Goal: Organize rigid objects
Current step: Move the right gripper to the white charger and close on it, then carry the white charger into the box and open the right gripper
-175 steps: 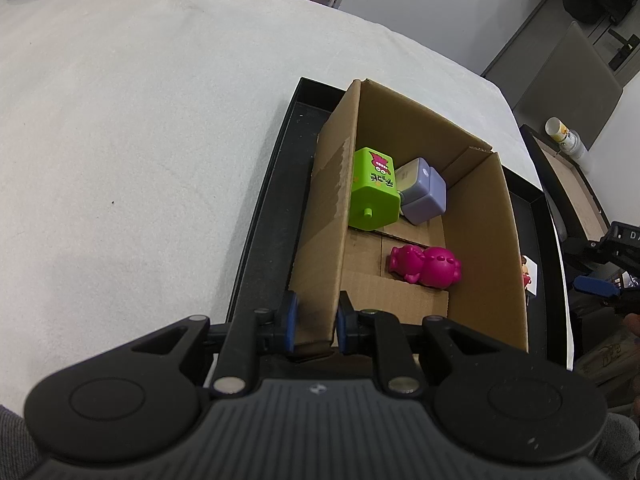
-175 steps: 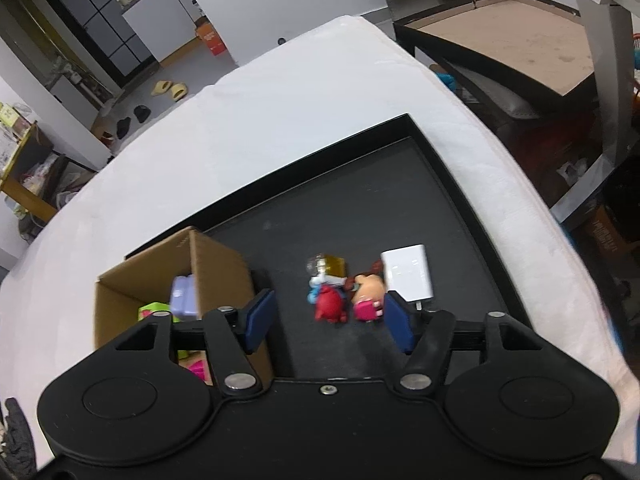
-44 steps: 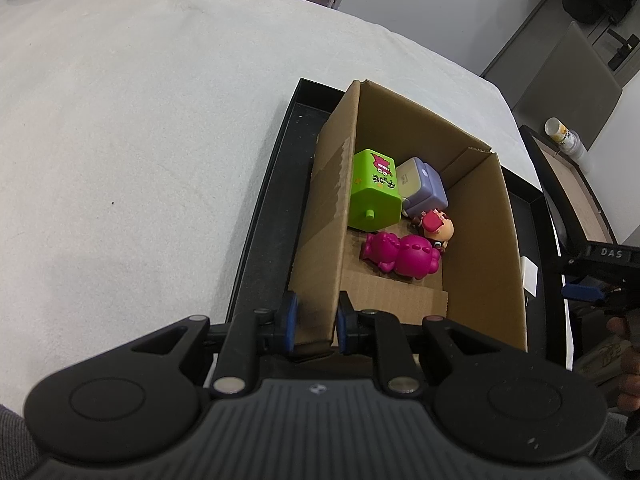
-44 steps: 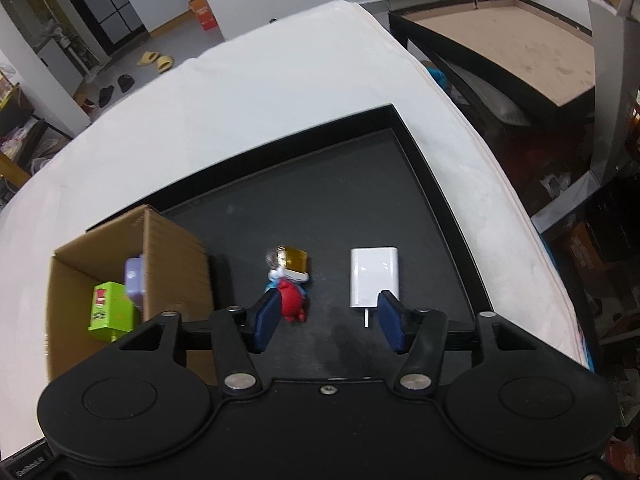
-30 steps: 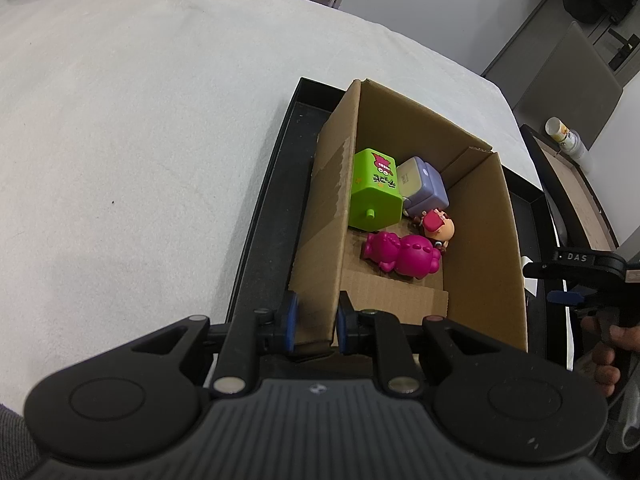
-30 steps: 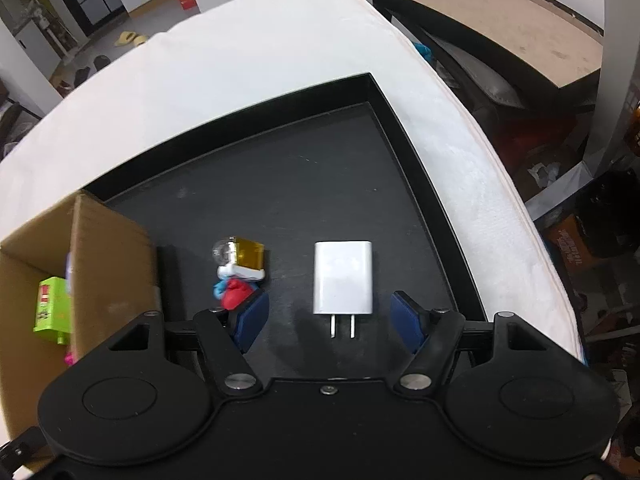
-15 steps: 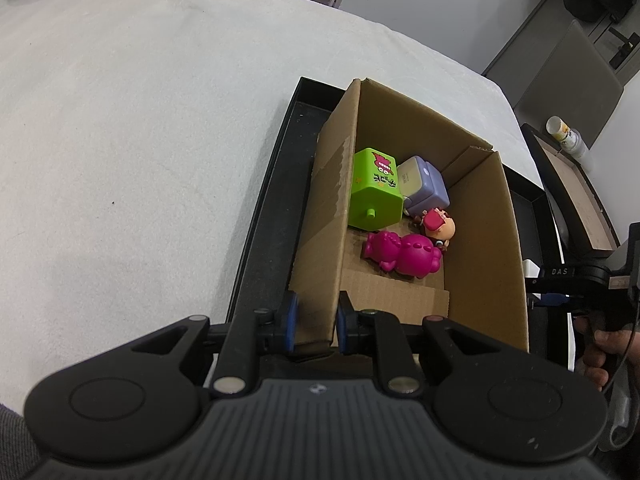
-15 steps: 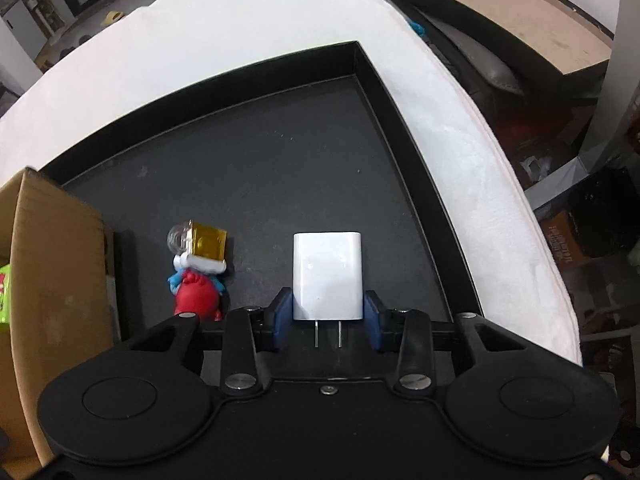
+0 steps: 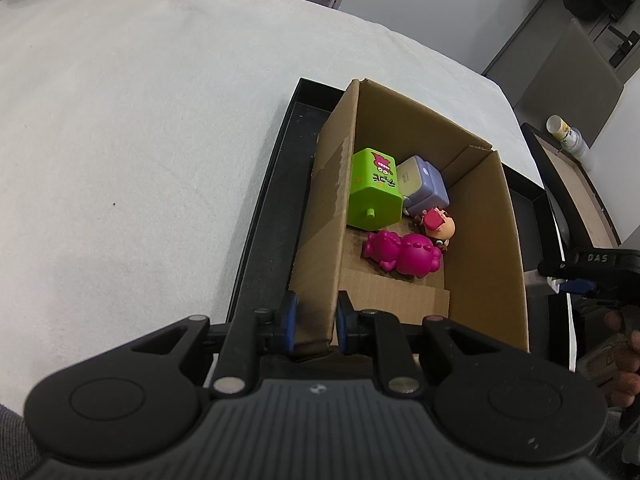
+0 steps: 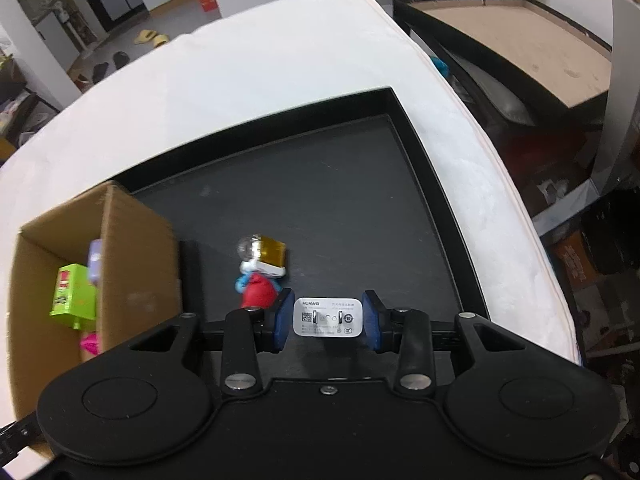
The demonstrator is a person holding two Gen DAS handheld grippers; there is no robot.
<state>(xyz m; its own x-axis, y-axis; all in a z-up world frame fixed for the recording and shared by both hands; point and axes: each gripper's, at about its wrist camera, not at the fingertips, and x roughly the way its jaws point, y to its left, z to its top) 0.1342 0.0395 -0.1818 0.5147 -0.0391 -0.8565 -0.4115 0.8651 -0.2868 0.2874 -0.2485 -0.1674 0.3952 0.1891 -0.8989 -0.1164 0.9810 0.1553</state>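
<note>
Gripping a white charger (image 10: 328, 317) between its blue pads at the bottom centre of the right wrist view, the right claw (image 10: 328, 318) holds it clear of the black tray (image 10: 440, 200), label face toward the camera; this item looks lifted but not yet delivered. At the bottom of the left wrist view, the left claw (image 9: 314, 322) is pinched narrow on the near wall of the cardboard box (image 9: 496, 240), seemingly steadying it. Just beyond that wall, four things already lie inside the box: a magenta pig toy (image 9: 400, 254), a small figure with a red hat (image 9: 438, 226) touching it, then a green block (image 9: 374, 194) and a lilac container (image 9: 424, 184) against the far corner. Left of centre in the right wrist view, one red and blue figure with a yellow block (image 10: 262, 272) remains on the tray beside the box. By this judgement the sorting is well past halfway, with the charger and that figure left to go in. Beyond the tray lies the white surface (image 9: 140, 140).
</note>
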